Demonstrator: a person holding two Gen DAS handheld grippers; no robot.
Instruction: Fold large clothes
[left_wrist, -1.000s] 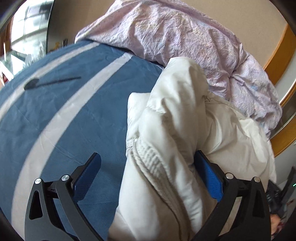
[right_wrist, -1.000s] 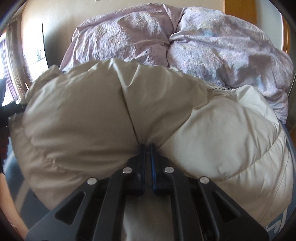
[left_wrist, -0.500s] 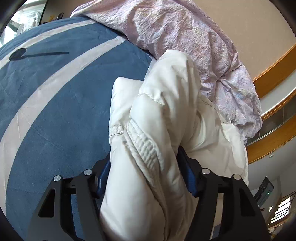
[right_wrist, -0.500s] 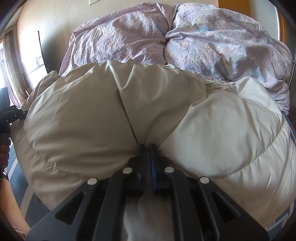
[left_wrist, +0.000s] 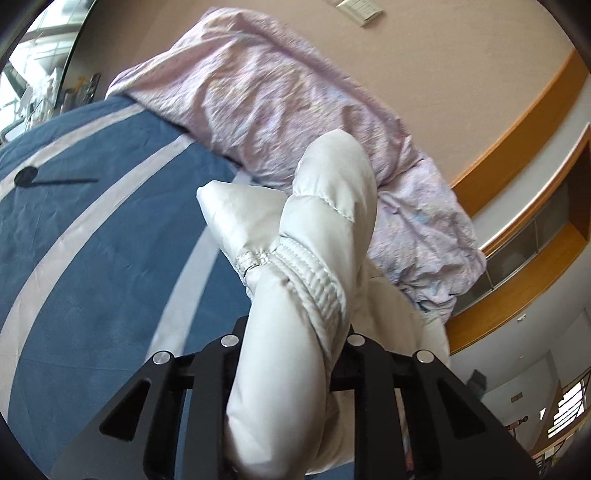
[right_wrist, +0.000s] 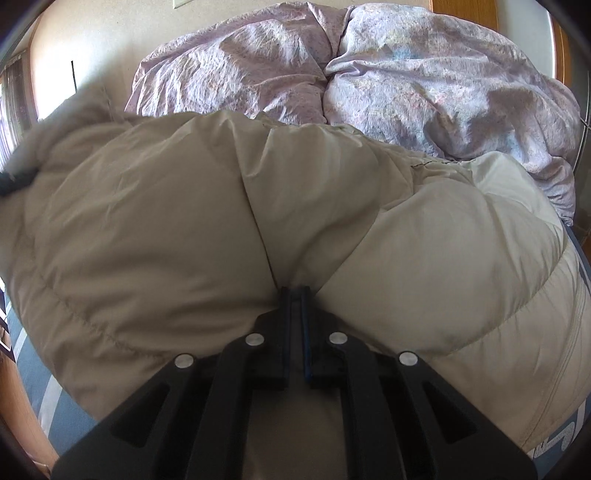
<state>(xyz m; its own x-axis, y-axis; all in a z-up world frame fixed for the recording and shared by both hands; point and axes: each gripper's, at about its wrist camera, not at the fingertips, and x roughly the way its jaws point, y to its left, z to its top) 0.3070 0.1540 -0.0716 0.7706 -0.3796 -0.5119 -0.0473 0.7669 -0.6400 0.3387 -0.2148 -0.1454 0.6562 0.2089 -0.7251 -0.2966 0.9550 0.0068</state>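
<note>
Left wrist: both tongs (left_wrist: 291, 332) (right_wrist: 295, 295) clamp the white puffer jacket (left_wrist: 325, 206) (right_wrist: 184, 229); no writing readable.

A cream-white puffy jacket (left_wrist: 325, 221) is lying bunched up on the bed, its quilted panels bulging in fat rounded sections. One sleeve with a ribbed elastic cuff (left_wrist: 314, 280) is standing up off the heap, bending over at the stitched seam. In the right wrist view the jacket (right_wrist: 184, 221) is spreading wide across the frame, its body puffing out to either side of a deep crease running down its middle.
</note>
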